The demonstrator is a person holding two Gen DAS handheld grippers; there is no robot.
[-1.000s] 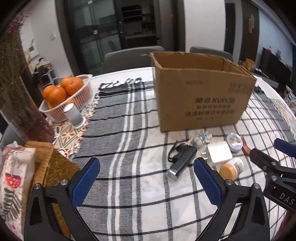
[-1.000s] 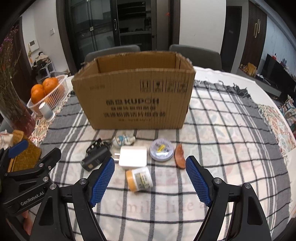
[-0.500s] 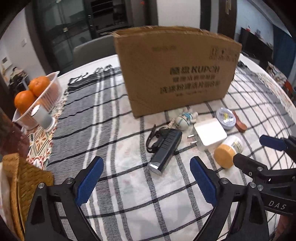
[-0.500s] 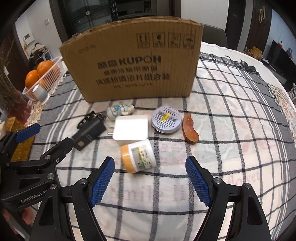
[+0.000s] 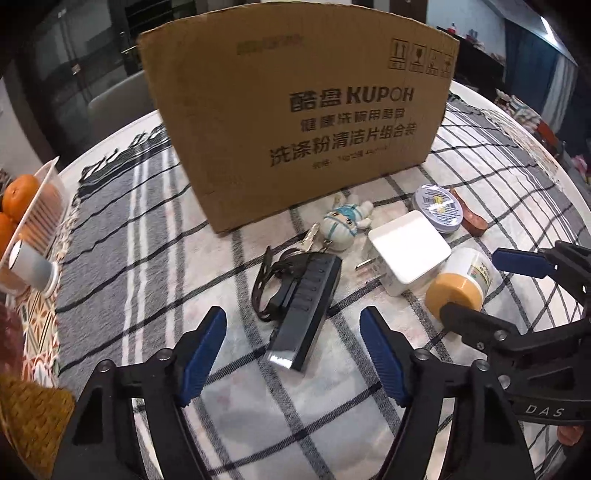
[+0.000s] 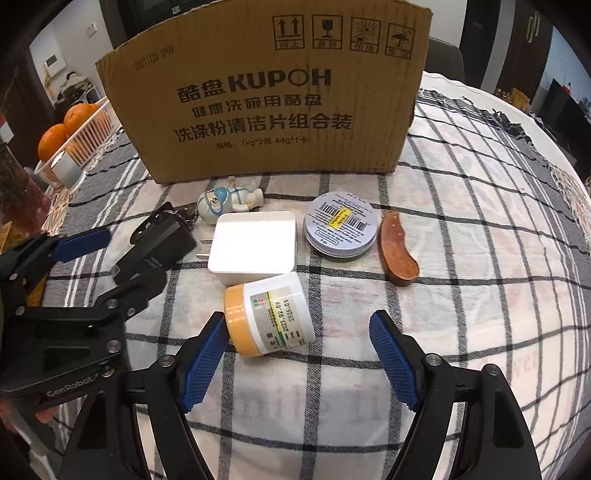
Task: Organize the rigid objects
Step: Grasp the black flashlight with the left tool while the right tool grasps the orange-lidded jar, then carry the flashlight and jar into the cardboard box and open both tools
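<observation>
Jar (image 6: 269,317): on its side between your right tongs (image 6: 295,354), touching the left pad.
Remote (image 5: 304,314): just ahead of your left tongs (image 5: 293,354).
Tongs: both spread apart.

You worked at a round table (image 6: 546,192) under a grey-and-white checked cloth (image 6: 480,295) with a fringed far edge. Far behind it stood a grey chair (image 5: 110,107) and dark glass-fronted cabinets (image 5: 74,55). To the far right you had dark wooden doors (image 6: 517,40) beside a white wall (image 6: 447,18). At the far left, the wall carried a small white panel (image 6: 55,62).
</observation>
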